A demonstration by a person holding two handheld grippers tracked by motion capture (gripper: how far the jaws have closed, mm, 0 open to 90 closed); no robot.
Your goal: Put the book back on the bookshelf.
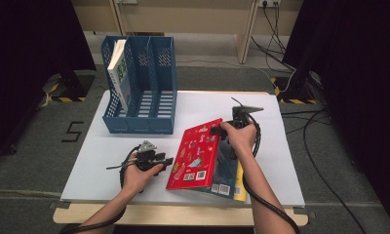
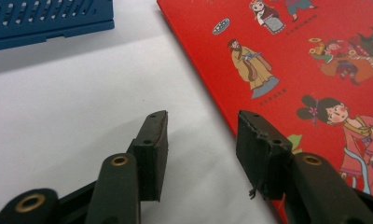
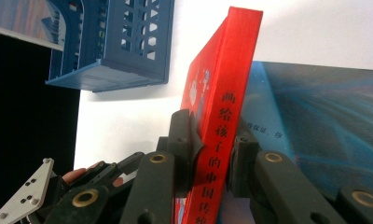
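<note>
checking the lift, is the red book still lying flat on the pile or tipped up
Tipped up. The right gripper clamps the red book by its spine, raising that edge off the blue book beneath.

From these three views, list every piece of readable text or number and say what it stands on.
"画给孩子的中国传": down the spine of the red book, cut off below by the frame.
"5": black mark on the floor left of the table.
Barcode digits on the red book's back cover: too small.
White book in the blue rack: print blurred.
</note>
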